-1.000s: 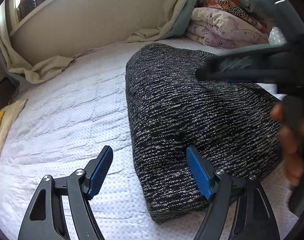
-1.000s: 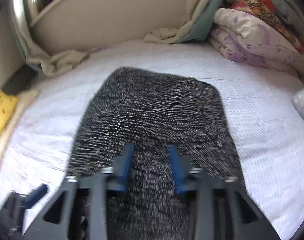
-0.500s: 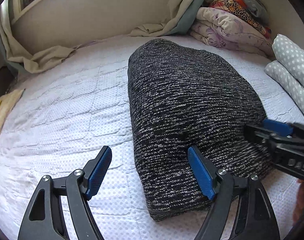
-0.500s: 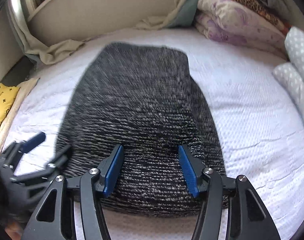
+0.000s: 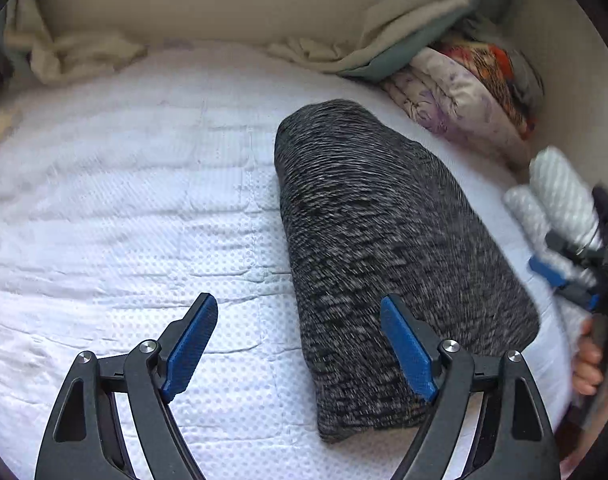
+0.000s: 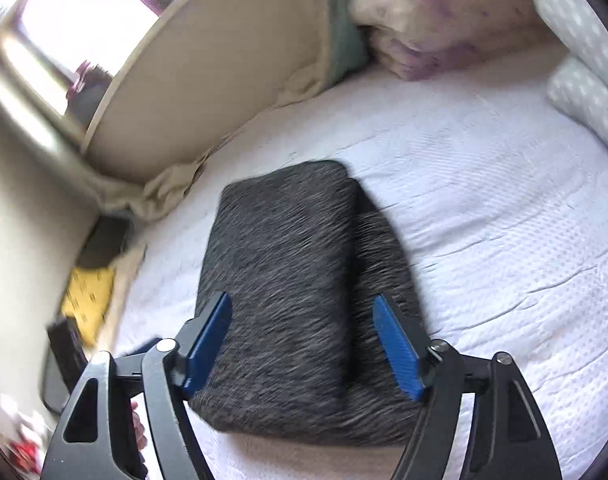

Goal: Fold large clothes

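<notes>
The left gripper (image 5: 300, 348) hangs low over the bed (image 5: 124, 216), pointing along the near left edge of the folded sweater (image 5: 383, 240), its blue fingers (image 5: 192, 344) spread wide and holding nothing; the right-hand finger sits in front of the sweater's near corner, though whether it touches the knit cannot be told. The right gripper (image 6: 304, 344) is tilted and raised above the sweater's near end, fingers (image 6: 395, 348) likewise wide apart and empty (this view is smeared by motion). In the left wrist view that gripper (image 5: 563, 280) shows at the far right, beyond the sweater's right edge, with the person's hand (image 5: 587, 360) beneath it. The sweater lies folded into a thick dark oblong on the middle of the bed. Past its far right end sits a stack of folded bedding (image 5: 463, 96), and a beige cloth (image 5: 76, 56) lies crumpled beyond its far left. Compared with half a second ago, the right gripper has drawn back from over the sweater's right side and rolled sideways, while the left has kept its place.
</notes>
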Demonstrator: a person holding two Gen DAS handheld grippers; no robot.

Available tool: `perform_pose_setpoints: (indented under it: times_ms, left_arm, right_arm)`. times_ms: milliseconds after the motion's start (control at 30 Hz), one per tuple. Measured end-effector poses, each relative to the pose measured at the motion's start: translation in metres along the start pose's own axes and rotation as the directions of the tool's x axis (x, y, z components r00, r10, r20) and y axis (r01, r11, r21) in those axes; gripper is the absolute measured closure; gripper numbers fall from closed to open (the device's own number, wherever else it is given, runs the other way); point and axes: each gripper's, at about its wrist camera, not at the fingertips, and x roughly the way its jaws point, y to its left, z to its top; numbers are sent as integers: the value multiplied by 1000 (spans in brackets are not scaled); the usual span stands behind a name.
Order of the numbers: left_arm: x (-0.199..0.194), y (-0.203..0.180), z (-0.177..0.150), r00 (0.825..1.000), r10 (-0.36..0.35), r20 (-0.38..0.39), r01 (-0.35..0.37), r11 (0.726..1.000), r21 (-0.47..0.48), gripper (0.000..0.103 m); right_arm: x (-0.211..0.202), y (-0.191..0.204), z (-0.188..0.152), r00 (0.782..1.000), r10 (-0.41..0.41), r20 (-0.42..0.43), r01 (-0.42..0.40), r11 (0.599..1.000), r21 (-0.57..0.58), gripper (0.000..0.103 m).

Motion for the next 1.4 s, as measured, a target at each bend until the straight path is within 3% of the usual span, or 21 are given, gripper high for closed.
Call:
perform_pose_setpoints:
  times_ms: [33,167,300,500,667,733,800,900,1067,1167,1400]
  left_arm:
    - [7,9,5,998,-61,-31,59,997,-42,16]
    - [35,27,13,976,-196,-92,180,971,-154,16]
    - [64,33,17,931,-342,-126,304,919,-250,16]
    - [81,28,23,911,-394,-120,355,899,-258,11]
    - [95,15,30,897,-425,-118,385,885,-263,11]
    - [99,11,30,898,-427,-110,385,881,-276,12]
    - [96,3,31,911,-401,-99,368,897,-246,14]
    - [88,-2,31,927,-365,-86,340,915,-218,28]
    - [75,-2,32,940,-334,-78,310,925,-217,39]
    - [66,-2,30,942,-329,-66,309,928,-209,42]
    - [39,9,23,954,-296,-55,279,938,-207,45]
  right_arm:
    - [3,-14,6,1000,11,-16,-10,999,45,30]
    - [32,-62,13,990,74,-118,-49,978,203,30]
    - [63,-82,8,975,92,-201,-42,970,238,29]
    - [98,-85,12,940,238,-243,-172,949,263,25]
    - [119,-71,15,915,281,-289,-226,951,209,22]
    - [124,-66,15,910,293,-295,-244,950,192,23]
    - [128,-59,12,903,299,-308,-258,951,169,32]
    - [135,-54,10,888,327,-321,-280,942,185,46]
    - [116,-38,17,901,316,-297,-292,948,124,62]
    - [104,-19,19,907,317,-277,-306,948,84,63]
    - [105,7,13,892,352,-283,-343,936,84,65]
